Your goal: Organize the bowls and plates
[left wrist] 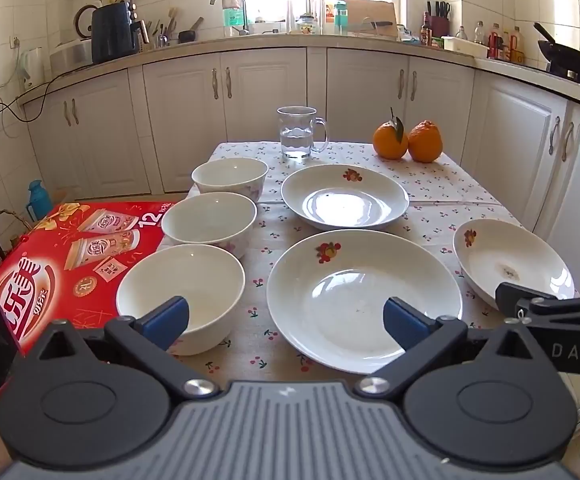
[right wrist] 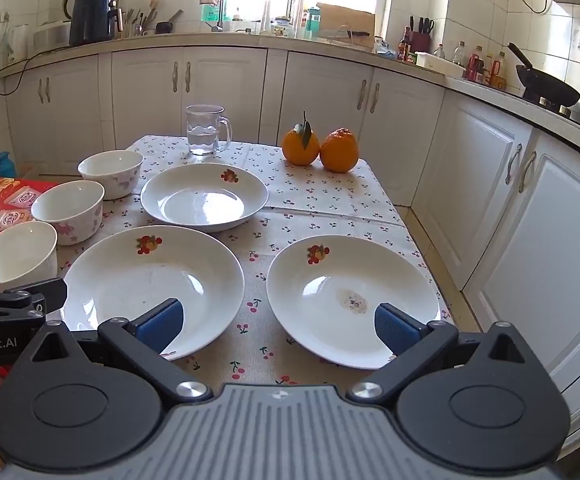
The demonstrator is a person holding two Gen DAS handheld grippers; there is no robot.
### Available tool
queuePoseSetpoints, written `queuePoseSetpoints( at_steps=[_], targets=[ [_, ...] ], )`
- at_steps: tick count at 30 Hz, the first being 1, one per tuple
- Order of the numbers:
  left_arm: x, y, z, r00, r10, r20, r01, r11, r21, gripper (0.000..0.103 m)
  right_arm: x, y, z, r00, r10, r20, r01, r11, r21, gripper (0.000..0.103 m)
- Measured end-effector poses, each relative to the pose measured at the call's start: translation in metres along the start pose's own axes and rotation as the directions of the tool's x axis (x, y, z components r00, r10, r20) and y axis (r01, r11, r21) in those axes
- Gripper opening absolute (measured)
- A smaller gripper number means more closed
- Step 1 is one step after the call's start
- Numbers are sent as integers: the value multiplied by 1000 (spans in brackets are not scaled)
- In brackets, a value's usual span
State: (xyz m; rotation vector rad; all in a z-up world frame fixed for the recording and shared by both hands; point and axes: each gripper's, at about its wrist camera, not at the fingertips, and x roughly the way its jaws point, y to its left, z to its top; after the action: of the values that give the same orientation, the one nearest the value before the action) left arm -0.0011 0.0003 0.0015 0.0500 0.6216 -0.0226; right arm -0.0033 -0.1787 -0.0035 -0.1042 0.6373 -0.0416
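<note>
Two grippers hover low over the bench (right wrist: 322, 216), the left gripper (left wrist: 286, 320) and right gripper (right wrist: 278, 322) each with fingers spread wide and empty. Nearest lie two white plates (right wrist: 150, 280) (right wrist: 350, 292), a third plate (right wrist: 204, 196) behind. Three bowls (left wrist: 182, 292) (left wrist: 210, 222) (left wrist: 230, 174) line the left edge. Farther back stand a glass mug (left wrist: 296, 132) and two oranges (left wrist: 408, 140).
</note>
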Motion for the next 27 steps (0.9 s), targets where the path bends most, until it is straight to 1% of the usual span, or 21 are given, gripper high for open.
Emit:
queuePoseSetpoints(
  at_steps=[27],
  targets=[
    [-1, 1, 1, 1000, -2, -6, 2, 1000, -4, 102, -1, 0, -1, 1000, -6, 4, 6, 1000, -6, 103]
  ],
)
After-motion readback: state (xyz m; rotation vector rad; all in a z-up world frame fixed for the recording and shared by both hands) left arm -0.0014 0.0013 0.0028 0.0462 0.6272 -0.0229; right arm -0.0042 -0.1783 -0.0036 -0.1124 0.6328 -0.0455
